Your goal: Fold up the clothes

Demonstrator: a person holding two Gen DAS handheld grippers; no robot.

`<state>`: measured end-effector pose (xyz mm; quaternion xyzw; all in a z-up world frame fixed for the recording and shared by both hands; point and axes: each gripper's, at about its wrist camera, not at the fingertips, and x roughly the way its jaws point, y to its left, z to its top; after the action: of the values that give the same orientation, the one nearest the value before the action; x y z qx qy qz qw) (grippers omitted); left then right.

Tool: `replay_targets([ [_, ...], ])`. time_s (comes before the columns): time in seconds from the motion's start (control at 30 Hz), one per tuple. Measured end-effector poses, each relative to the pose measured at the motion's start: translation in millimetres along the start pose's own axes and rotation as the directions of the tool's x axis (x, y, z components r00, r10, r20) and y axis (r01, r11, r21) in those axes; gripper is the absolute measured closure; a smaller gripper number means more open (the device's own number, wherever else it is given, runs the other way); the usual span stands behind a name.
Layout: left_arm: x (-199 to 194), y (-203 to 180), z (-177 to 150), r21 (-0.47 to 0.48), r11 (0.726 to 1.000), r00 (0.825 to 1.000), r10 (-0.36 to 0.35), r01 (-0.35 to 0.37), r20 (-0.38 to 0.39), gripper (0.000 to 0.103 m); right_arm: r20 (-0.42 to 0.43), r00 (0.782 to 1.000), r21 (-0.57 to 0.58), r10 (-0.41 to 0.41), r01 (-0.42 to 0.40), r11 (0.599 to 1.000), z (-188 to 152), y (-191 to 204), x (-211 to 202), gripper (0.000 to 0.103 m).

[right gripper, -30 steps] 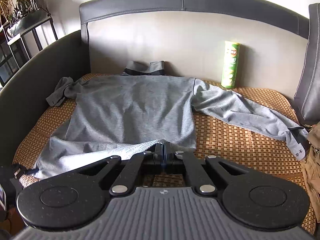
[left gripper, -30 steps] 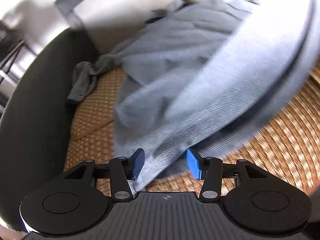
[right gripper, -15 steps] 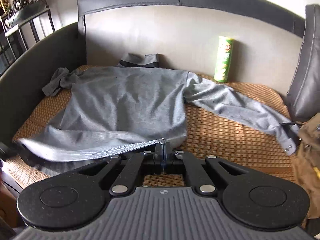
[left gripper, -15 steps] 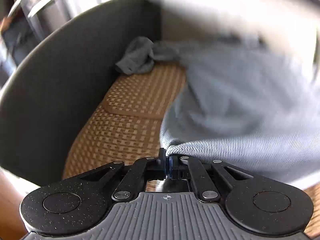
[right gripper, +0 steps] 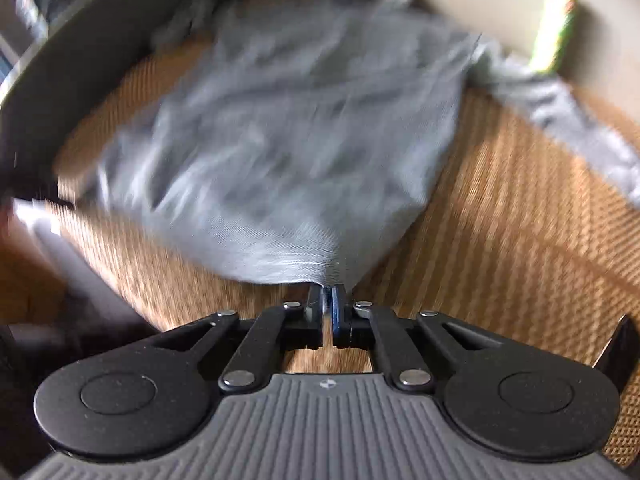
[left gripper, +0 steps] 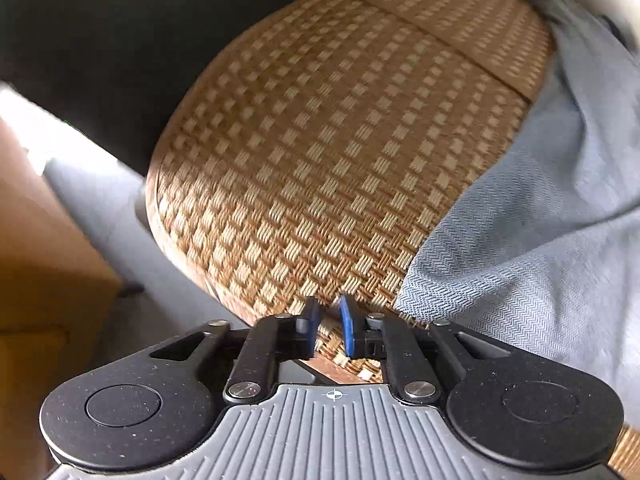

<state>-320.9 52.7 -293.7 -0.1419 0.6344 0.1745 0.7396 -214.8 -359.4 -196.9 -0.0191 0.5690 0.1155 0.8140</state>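
Observation:
A grey long-sleeved shirt point(right gripper: 304, 128) lies spread on the woven mat of a sofa point(right gripper: 520, 248), blurred by motion in the right wrist view. My right gripper point(right gripper: 329, 300) is shut on the shirt's near hem. In the left wrist view the shirt point(left gripper: 540, 240) lies at the right on the mat. My left gripper point(left gripper: 329, 320) is open by a small gap and empty, just left of the shirt's hem corner, low over the mat's front edge.
A green snack can point(right gripper: 554, 28) stands at the sofa back on the right. The dark sofa armrest point(left gripper: 100, 40) is at the left. The mat's front edge point(left gripper: 168, 232) drops off to the floor point(left gripper: 100, 220).
My left gripper closed on the hem, then let it go, and now stands open beside it. My right gripper keeps its hold and is moving, blurring its view.

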Motion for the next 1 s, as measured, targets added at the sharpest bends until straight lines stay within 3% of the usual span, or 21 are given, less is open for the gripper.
replay_targets([
  [0.03, -6.9, 0.3, -0.2, 0.025, 1.000, 1.000, -0.005, 0.004, 0.012, 0.071, -0.020, 1.000, -0.001, -0.017, 0.017, 1.000, -8.1, -1.3, 3.5, 0.088],
  [0.1, -21.8, 1.2, -1.1, 0.068, 0.998, 0.999, -0.020, 0.017, 0.036, 0.054, -0.038, 0.999, 0.038, -0.032, 0.034, 0.999, -22.9, -10.6, 1.8, 0.079],
  [0.23, -40.6, -16.3, 9.8, 0.118, 0.991, 0.994, -0.067, 0.056, 0.089, 0.051, 0.014, 1.000, 0.217, -0.004, 0.001, 0.976, -37.8, -40.8, -14.9, 0.060],
  [0.4, -39.3, -51.7, 36.9, 0.115, 0.986, 0.982, -0.137, 0.122, 0.131, 0.049, 0.091, 0.994, 0.337, 0.067, -0.094, 0.937, -24.9, -66.9, 9.9, 0.059],
  [0.53, -32.3, -76.3, 73.7, 0.062, 0.983, 0.971, -0.182, 0.174, 0.154, 0.047, 0.046, 0.988, 0.346, 0.147, -0.154, 0.925, -21.9, -63.3, 59.4, 0.059],
  [0.57, -31.5, -83.0, 84.8, 0.050, 0.982, 0.969, -0.189, 0.183, 0.159, 0.047, 0.022, 0.988, 0.329, 0.156, -0.154, 0.932, -22.3, -58.8, 68.5, 0.063],
  [0.63, -30.8, -96.4, 108.9, 0.027, 0.980, 0.965, -0.198, 0.196, 0.173, 0.046, -0.021, 0.985, 0.300, 0.173, -0.159, 0.941, -25.4, -52.3, 74.5, 0.099],
  [0.73, -29.8, -118.2, 153.9, 0.022, 0.978, 0.956, -0.209, 0.209, 0.204, 0.039, -0.075, 0.984, 0.278, 0.159, -0.132, 0.951, -34.8, -50.1, 68.9, 0.099],
  [0.83, -12.6, -145.9, 203.6, 0.050, 0.978, 0.960, -0.207, 0.201, 0.189, 0.037, -0.079, 0.988, 0.318, 0.131, -0.099, 0.943, -40.3, -58.5, 59.3, 0.098],
  [0.9, 4.2, -157.5, 229.5, 0.039, 0.979, 0.964, -0.206, 0.202, 0.168, 0.037, -0.074, 0.990, 0.353, 0.118, -0.085, 0.932, -42.6, -64.8, 53.5, 0.084],
  [0.93, 12.8, -162.8, 242.0, 0.031, 0.978, 0.966, -0.206, 0.204, 0.157, 0.037, -0.070, 0.992, 0.367, 0.105, -0.072, 0.928, -42.8, -67.0, 50.6, 0.060],
  [0.97, 21.4, -168.1, 254.5, 0.024, 0.978, 0.967, -0.207, 0.205, 0.146, 0.037, -0.061, 0.995, 0.374, 0.079, -0.051, 0.926, -41.4, -67.7, 47.9, 0.053],
  [1.0, 29.3, -170.2, 264.3, 0.004, 0.976, 0.967, -0.217, 0.219, 0.133, 0.037, -0.056, 0.997, 0.384, 0.060, -0.034, 0.923, -39.4, -68.1, 46.1, 0.054],
])
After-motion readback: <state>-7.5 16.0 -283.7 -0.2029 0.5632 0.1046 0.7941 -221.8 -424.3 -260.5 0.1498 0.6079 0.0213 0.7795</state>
